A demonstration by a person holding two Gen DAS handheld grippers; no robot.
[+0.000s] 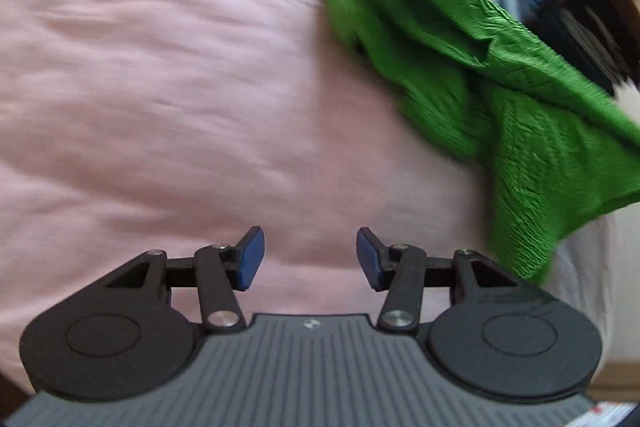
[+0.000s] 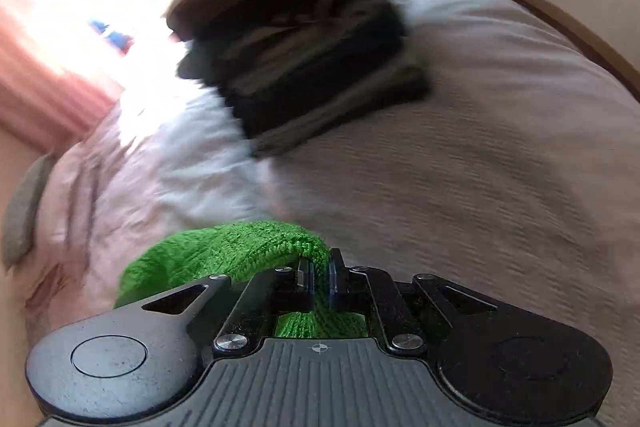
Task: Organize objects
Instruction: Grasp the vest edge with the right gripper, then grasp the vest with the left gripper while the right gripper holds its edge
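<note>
The right tool (image 2: 319, 277) was clamped on the green knitted garment (image 2: 248, 251), its two pads pressed together with a fold of the knit pinched between them and more of the fabric bunched below, close against the tool's body. Gripping a folded edge rather than a loose corner probably gave a firmer hold on a soft, stretchy thing that would otherwise slip or sag.

In the left wrist view the same green knitted garment (image 1: 500, 75) hung crumpled and draped at the right side of the frame, over the pink bedcover (image 1: 160, 87), apparently lifted rather than lying flat, though motion blur made its contact with the bed hard to judge. The left tool (image 1: 310, 257) stood apart with nothing between its blue pads (image 1: 250, 259), pointing down at bare bedcover well apart from the garment. It looked free to take a second hold, which a floppy piece of clothing would need if it was to be spread or folded.

Further along the bed sat a stack of dark folded clothes (image 2: 296, 39), topped by something brown, on the paler part of the cover (image 2: 480, 147). Since the task was organizing, that stack seemed the likely place for the green piece, once folded to match. The main risk was the knit dragging across the bed and pulling open.
</note>
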